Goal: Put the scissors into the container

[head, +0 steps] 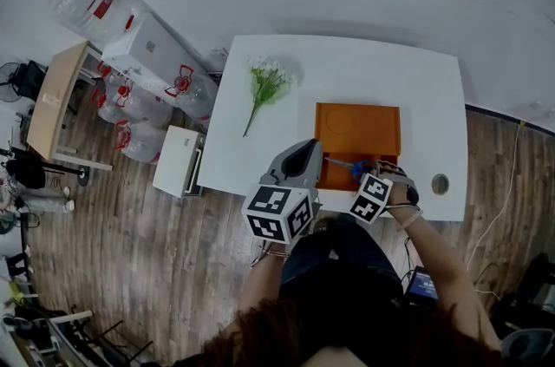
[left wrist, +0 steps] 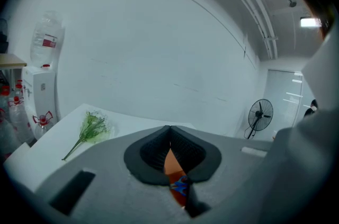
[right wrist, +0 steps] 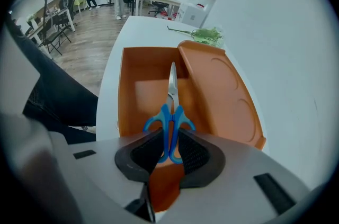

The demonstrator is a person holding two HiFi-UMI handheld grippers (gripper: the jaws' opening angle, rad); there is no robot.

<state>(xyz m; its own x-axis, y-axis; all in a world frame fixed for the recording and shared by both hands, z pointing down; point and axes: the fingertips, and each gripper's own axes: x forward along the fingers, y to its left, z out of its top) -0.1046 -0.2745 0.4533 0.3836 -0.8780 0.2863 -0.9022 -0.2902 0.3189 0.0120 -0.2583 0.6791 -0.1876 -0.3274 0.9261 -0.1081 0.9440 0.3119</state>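
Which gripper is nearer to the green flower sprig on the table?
Left. The left gripper hangs over the table's near edge, below the sprig in the head view; the right gripper holds the scissors over the orange container, farther to the side.

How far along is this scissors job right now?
Done: the right gripper is shut on the scissors by the blue handles. In hand: they hang, blades forward, over the open orange container, its lid beside it. Left: lower them in and let go. The left gripper is shut, empty.
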